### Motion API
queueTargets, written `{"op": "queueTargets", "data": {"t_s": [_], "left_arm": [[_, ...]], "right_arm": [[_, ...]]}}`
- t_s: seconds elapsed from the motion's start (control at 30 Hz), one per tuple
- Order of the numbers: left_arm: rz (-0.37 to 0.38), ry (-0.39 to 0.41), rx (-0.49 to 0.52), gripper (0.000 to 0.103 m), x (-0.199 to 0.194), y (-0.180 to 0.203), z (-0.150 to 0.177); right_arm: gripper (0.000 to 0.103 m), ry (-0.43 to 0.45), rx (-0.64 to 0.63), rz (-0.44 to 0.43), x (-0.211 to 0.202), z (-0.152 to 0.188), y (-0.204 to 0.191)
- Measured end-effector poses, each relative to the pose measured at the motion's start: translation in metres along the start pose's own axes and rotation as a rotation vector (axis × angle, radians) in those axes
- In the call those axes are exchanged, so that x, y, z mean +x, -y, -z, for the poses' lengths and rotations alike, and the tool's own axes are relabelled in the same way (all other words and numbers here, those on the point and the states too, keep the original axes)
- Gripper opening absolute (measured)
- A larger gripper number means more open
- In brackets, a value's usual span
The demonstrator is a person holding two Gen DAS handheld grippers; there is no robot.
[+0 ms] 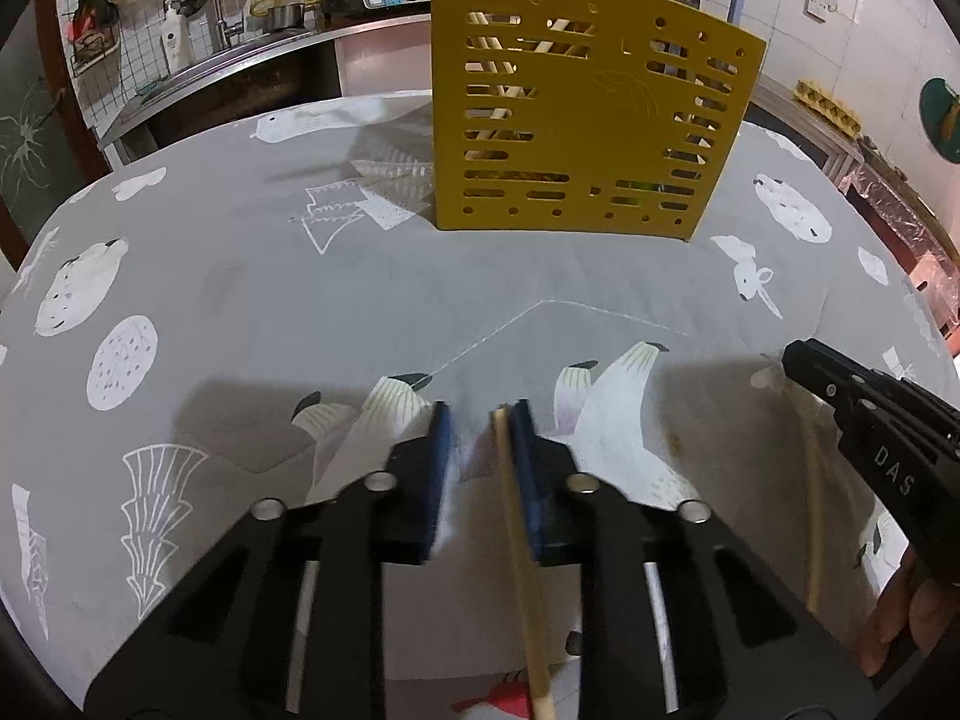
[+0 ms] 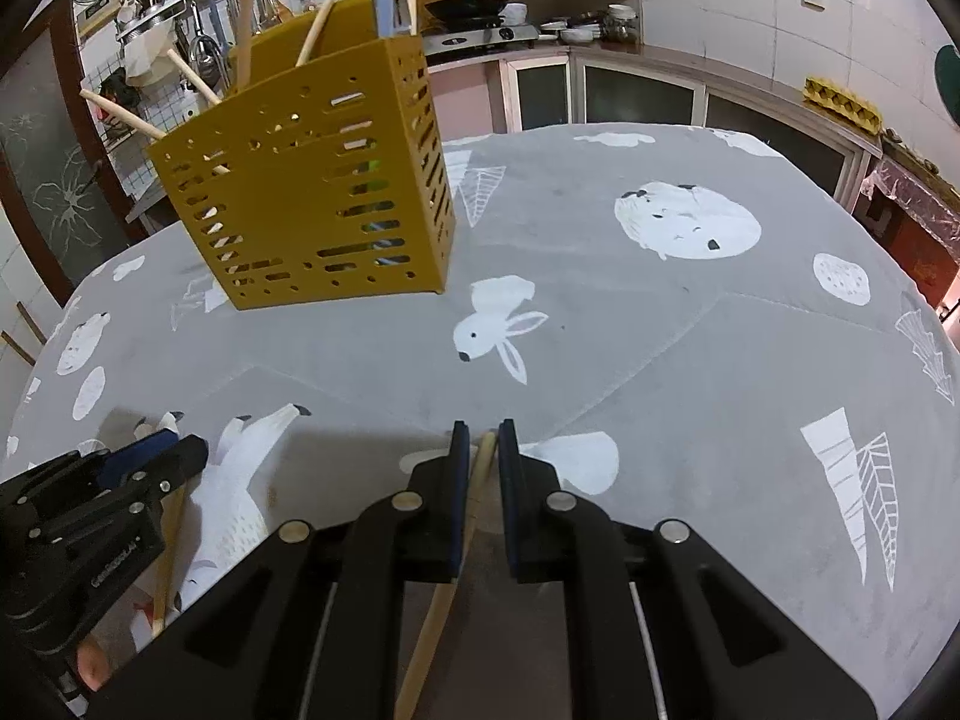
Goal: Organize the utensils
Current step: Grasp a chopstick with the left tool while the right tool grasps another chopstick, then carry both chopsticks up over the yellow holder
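**Chopsticks in both jaws, holder upright**

Yellow slotted holder [image 1: 591, 114] stands at 12 o'clock on the worktop [image 1: 300, 312], several wooden sticks inside. Left gripper [image 1: 480, 414]: chopstick [image 1: 519, 552] lies against the right pad, a gap remaining at the other. Right gripper [image 2: 480, 429] jaws clenched on a second chopstick [image 2: 441, 606].

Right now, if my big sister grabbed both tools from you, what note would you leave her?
Left tool: a wooden chopstick lies between its fingers against one pad; the other pad is apart, so it is not clamped yet.
Right tool: closed to a narrow gap with another chopstick in it; I cannot tell if it is pinched.
Yellow holder: upright on the grey tablecloth, ahead of both tools.
Done: several sticks already stand in the holder.
Left: finish the left grip, lift both chopsticks, drop them into the holder.
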State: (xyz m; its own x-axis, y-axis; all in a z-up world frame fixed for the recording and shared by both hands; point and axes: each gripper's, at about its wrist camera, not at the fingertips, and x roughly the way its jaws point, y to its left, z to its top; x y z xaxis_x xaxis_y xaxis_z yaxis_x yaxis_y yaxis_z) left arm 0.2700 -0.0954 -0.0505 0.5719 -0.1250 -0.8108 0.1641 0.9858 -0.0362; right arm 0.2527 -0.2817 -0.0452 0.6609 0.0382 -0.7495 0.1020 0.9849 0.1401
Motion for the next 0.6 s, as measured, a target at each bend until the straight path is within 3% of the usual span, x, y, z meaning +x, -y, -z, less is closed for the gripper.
{"op": "queueTargets", "data": {"t_s": [0.1,0.43,0.47,0.53,0.6], "left_arm": [[0.01,0.005,-0.004,0.005,-0.001,-0.003,-0.001],[0.016,0.039,-0.014,0.004,-0.011,-0.013,-0.002],[0.014,0.04,-0.013,0.004,-0.011,-0.014,-0.002],[0.013,0.039,-0.016,0.004,-0.01,-0.016,-0.002],[0.014,0.038,-0.02,0.004,-0.008,-0.019,-0.002]], "right_arm": [[0.008,0.014,-0.006,0.001,-0.004,-0.001,-0.003],[0.009,-0.027,0.023,0.033,0.001,-0.004,0.0],[0.014,-0.029,0.028,0.036,0.002,-0.004,0.0],[0.051,-0.022,0.037,0.05,0.002,-0.004,0.0],[0.051,-0.009,0.033,0.056,0.001,-0.004,-0.001]]}}
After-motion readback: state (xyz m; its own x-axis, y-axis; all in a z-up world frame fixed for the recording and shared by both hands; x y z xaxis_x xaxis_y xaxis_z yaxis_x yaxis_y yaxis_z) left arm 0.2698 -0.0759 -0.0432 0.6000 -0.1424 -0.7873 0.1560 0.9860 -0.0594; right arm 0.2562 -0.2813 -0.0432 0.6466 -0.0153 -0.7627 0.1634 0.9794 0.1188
